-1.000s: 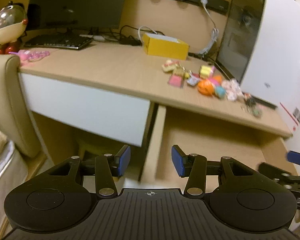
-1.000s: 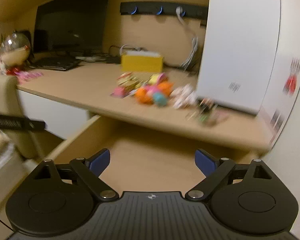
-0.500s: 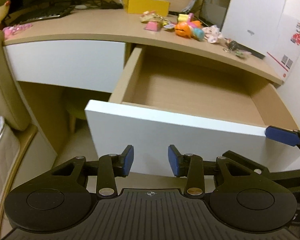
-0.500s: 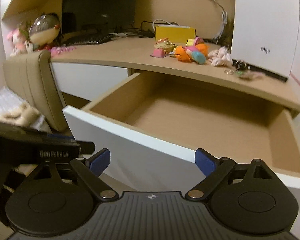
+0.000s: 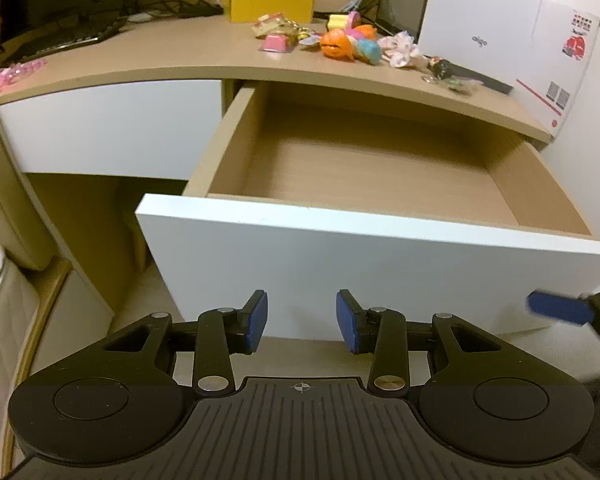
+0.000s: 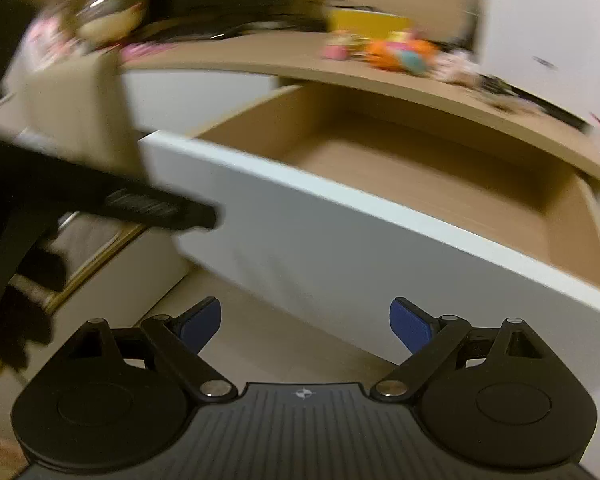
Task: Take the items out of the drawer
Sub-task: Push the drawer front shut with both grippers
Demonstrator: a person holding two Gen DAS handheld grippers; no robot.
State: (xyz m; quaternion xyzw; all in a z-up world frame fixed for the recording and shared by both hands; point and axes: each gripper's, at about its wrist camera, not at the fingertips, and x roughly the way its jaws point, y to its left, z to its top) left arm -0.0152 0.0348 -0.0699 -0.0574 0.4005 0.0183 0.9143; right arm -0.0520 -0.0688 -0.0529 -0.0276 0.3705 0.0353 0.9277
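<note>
Both wrist cams low, near white drawer front (image 5: 340, 268), facing desk (image 5: 160, 56); shared: open drawer, desktop. Right view blurred.

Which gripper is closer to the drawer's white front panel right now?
Hard to call; if either, left. The left gripper sits low before the white front panel, fingers apart, near its middle. The right gripper is also low before it, open wider; that view is blurred.

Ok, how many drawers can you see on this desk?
2: the open drawer pulled out ahead, nothing visible inside, and a closed white-fronted one to its left. Others may be out of frame.
</note>
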